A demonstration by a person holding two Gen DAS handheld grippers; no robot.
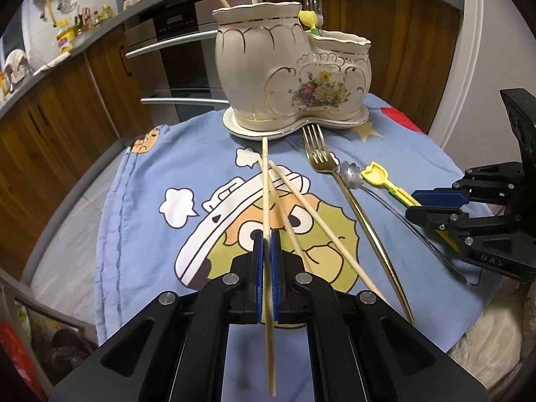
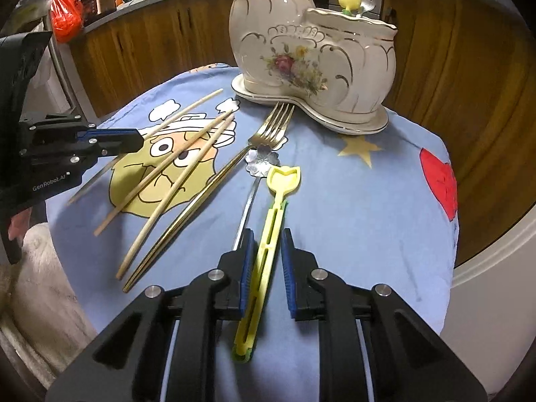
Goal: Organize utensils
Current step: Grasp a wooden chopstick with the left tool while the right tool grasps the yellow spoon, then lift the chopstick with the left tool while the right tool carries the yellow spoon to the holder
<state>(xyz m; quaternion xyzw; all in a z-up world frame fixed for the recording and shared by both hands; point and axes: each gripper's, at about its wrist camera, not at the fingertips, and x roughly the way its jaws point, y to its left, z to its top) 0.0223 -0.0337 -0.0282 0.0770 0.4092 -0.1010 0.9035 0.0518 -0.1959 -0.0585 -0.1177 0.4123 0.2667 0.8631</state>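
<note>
A cream ceramic boot-shaped utensil holder stands at the table's far side, with chopsticks, a fork and a yellow piece in it. My left gripper is shut on one wooden chopstick and holds it just above the cloth. Two more chopsticks lie beside it. A gold fork and a silver flower spoon lie to the right. My right gripper is open around a yellow plastic utensil lying on the cloth.
The small round table is covered by a blue cartoon cloth. Wooden kitchen cabinets and an oven stand behind it. A red bag hangs at the left.
</note>
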